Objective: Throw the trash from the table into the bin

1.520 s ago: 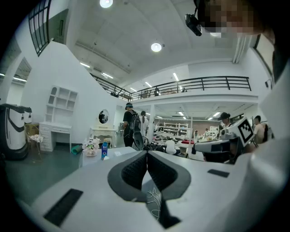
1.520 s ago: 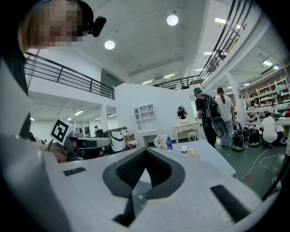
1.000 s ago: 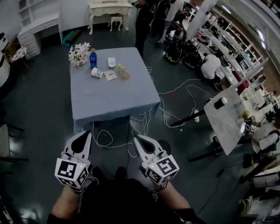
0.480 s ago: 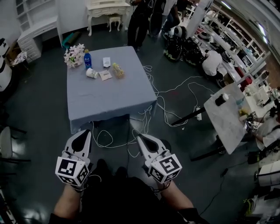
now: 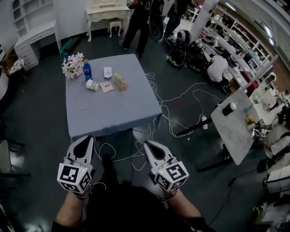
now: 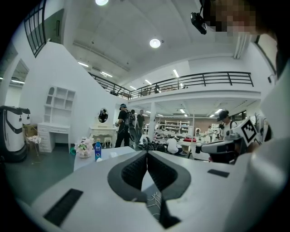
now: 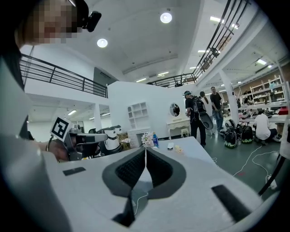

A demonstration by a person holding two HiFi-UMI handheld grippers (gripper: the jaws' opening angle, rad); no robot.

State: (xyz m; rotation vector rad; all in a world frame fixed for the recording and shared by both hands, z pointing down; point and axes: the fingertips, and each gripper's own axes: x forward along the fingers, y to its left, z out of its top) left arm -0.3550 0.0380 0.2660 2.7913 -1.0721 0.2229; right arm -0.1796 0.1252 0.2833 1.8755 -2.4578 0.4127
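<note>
A square table with a grey-blue cloth (image 5: pixel 113 111) stands ahead of me. Near its far edge lie a tipped white cup (image 5: pixel 92 84), a flat paper wrapper (image 5: pixel 107 87), a yellowish crumpled packet (image 5: pixel 120 81) and a small white packet (image 5: pixel 107 72). A blue bottle (image 5: pixel 87 70) and a bunch of flowers (image 5: pixel 72 65) stand beside them. My left gripper (image 5: pixel 88 138) and right gripper (image 5: pixel 147 144) hover side by side short of the table's near edge. Both are shut and hold nothing. The left gripper (image 6: pixel 146 153) and right gripper (image 7: pixel 146 149) point almost level at the table.
White cables (image 5: pixel 174 102) trail over the dark floor under and right of the table. A slanted white board (image 5: pixel 235 122) on stands is at the right. People (image 5: pixel 138 18) stand behind the table by a white dressing table (image 5: pixel 106 10). White drawers (image 5: pixel 31 36) line the left.
Both grippers have moved forward toward the table, whose near edge now lies closer to their tips. The table sits slightly lower and further left in the head view. Both jaws stayed shut.
</note>
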